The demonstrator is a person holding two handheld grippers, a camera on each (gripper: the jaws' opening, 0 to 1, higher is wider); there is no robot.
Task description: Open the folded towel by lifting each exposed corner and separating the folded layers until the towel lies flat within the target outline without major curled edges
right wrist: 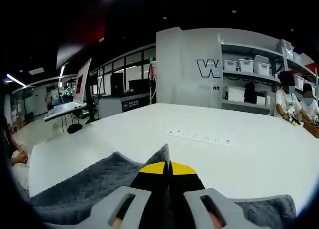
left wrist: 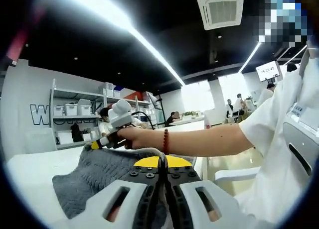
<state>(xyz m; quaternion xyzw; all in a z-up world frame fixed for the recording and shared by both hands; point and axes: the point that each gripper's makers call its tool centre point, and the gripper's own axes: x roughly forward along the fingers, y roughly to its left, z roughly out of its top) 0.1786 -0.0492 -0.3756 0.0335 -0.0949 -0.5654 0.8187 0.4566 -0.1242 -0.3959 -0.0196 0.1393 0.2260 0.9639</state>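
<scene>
The grey knitted towel (left wrist: 94,176) lies on the white table (left wrist: 30,171), reaching up to my left gripper (left wrist: 162,165). Its yellow-tipped jaws are shut, with the towel's edge pinched between them. Further back in the left gripper view, a hand holds my right gripper (left wrist: 97,144) at the towel's far edge. In the right gripper view, the right gripper (right wrist: 168,168) is shut on a corner of the towel (right wrist: 84,186), which pokes up just past the jaw tips. Towel cloth drapes down on both sides of those jaws.
The white table (right wrist: 224,154) stretches wide beyond the towel, with a faint printed strip (right wrist: 199,137) on it. A person's bare arm with a red bead bracelet (left wrist: 165,141) crosses the left gripper view. Shelves with white bins (right wrist: 249,72) and seated people stand behind.
</scene>
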